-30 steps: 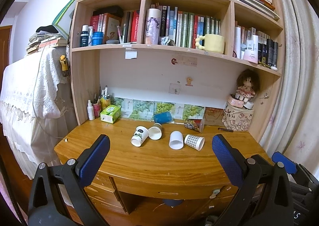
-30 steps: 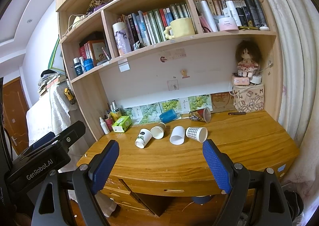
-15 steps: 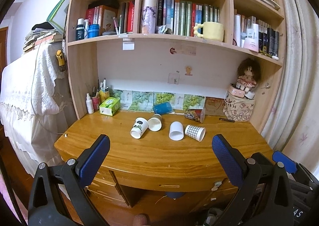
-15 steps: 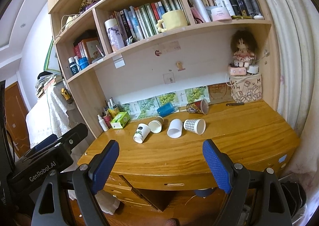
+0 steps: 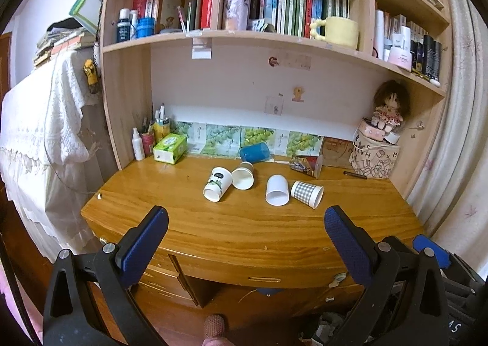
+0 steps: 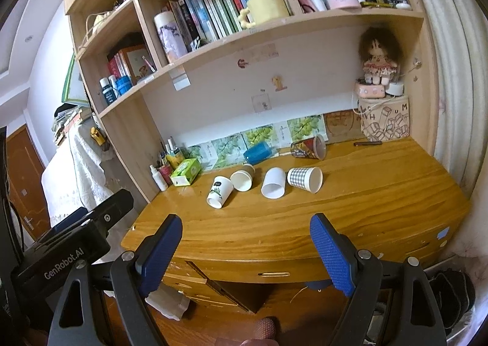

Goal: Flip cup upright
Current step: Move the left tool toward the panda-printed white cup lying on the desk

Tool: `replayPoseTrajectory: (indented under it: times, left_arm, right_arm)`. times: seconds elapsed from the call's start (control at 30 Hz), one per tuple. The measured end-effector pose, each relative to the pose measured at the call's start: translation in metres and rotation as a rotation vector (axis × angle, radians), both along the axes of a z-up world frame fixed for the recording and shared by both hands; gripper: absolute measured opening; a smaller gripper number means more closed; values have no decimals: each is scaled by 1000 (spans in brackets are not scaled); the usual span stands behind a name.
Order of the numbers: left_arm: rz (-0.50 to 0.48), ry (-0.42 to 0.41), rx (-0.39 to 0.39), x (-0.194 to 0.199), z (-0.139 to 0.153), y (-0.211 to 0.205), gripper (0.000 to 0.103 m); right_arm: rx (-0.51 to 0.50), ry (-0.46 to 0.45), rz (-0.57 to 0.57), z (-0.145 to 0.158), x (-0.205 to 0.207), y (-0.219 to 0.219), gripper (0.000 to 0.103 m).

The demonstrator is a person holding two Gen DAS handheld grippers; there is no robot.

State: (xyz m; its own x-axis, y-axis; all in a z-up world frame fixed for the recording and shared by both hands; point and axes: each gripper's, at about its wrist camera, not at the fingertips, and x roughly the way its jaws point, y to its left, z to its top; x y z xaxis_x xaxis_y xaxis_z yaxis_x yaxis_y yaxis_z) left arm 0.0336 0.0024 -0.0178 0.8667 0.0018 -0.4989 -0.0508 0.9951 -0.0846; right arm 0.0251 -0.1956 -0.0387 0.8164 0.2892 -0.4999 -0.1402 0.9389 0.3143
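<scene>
Both grippers closer to the desk (image 5: 244,233), cups larger in view.
Approach step: left gripper (image 5: 244,233) and right gripper (image 6: 245,242) wide, empty; next, reach a tipped cup (image 5: 217,183).

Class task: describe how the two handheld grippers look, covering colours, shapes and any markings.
Both the left gripper and the right gripper have black angular frames with silver screws and blue textured pads. White "GenRobot.AI" lettering marks the left gripper's black body, seen in the right wrist view.

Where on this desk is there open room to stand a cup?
The desk lies bare along its front edge, before the leaf-print cup and checked cup, and at the right front. The back by the blue cup is crowded.
</scene>
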Motion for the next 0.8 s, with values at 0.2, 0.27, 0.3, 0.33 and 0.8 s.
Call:
replayPoseTrajectory:
  times: [0.2, 0.27, 0.3, 0.33, 0.8]
  left_arm:
    - [-12, 48, -22, 30, -8, 8, 102]
    - [-14, 63, -29, 40, -10, 11, 102]
    - [-14, 71, -34, 46, -12, 13, 102]
    - [-13, 81, -37, 54, -13, 16, 102]
    - [-4, 242, -64, 161, -29, 54, 102]
  right_arm:
    - [4, 52, -12, -9, 20, 5, 86]
    - [12, 68, -14, -11, 29, 6, 86]
    - [16, 77, -19, -13, 34, 6, 86]
    - [17, 84, -24, -14, 39, 7, 86]
    - [81, 213, -36, -34, 137, 33, 86]
